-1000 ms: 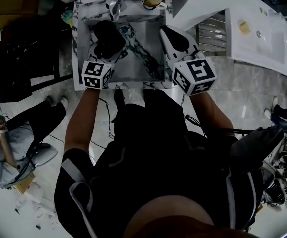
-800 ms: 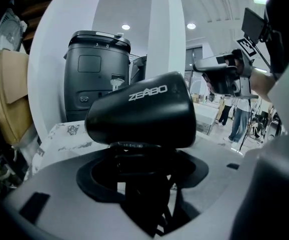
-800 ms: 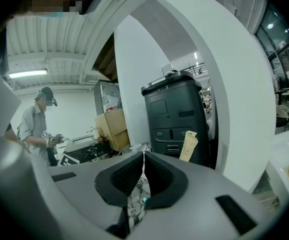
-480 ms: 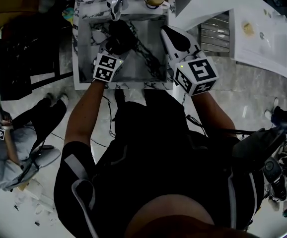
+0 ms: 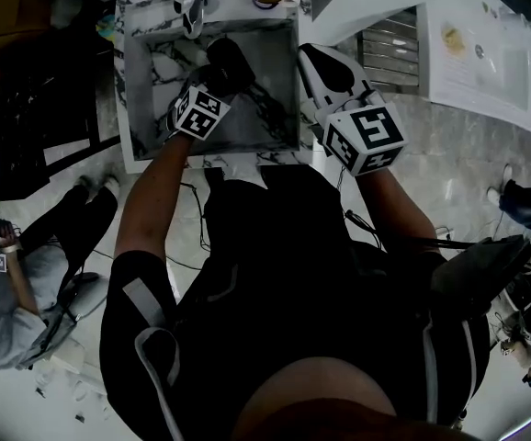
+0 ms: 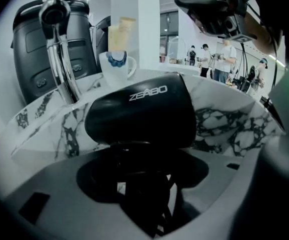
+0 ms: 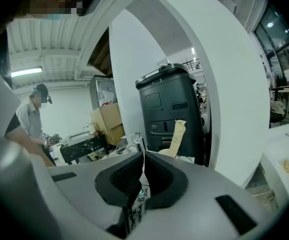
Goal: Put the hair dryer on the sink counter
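Just behind the hair dryer [image 6: 139, 111] stand a faucet [image 6: 59, 59] and a cup [image 6: 115, 66].

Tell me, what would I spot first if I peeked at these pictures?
The black hair dryer catches the eye first: the left gripper holds it over the white marble sink with black veins. The right gripper, white with a marker cube, sits shut and empty by the sink's right edge.
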`<control>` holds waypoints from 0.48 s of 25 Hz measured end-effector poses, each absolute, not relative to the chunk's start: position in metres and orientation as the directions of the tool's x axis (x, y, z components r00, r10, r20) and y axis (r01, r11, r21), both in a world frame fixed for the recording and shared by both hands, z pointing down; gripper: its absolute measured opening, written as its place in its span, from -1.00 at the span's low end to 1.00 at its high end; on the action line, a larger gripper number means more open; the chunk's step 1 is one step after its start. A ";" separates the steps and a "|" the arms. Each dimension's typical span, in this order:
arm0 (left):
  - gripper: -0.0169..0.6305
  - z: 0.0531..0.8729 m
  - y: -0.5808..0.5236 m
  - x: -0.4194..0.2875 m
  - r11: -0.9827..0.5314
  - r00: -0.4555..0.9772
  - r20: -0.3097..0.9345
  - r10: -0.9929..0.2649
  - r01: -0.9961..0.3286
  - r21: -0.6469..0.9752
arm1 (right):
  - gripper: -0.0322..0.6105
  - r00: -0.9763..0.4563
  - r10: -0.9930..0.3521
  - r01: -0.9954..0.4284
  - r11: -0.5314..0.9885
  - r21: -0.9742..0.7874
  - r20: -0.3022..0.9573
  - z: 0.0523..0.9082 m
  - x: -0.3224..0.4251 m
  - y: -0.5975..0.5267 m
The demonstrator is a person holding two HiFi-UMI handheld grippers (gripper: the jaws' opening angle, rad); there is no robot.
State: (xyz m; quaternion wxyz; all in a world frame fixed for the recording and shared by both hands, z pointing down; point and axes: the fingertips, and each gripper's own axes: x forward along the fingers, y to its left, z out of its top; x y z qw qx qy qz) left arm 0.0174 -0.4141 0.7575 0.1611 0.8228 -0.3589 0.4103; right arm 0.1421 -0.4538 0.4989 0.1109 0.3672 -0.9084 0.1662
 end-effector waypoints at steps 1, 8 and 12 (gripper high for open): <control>-0.09 0.763 -0.413 0.018 -0.697 0.403 0.799 -0.446 -0.717 -0.028 | -0.82 -0.704 -0.630 -0.706 0.673 -0.222 0.329 0.501 0.143 -0.454; -0.09 0.785 -0.416 0.025 -0.708 0.386 0.824 -0.415 -0.706 -0.026 | -0.82 -0.694 -0.629 -0.715 0.662 -0.226 0.351 0.512 0.144 -0.451; -0.09 0.797 -0.416 0.026 -0.712 0.368 0.843 -0.393 -0.702 -0.026 | -0.82 -0.695 -0.631 -0.713 0.664 -0.223 0.344 0.515 0.141 -0.446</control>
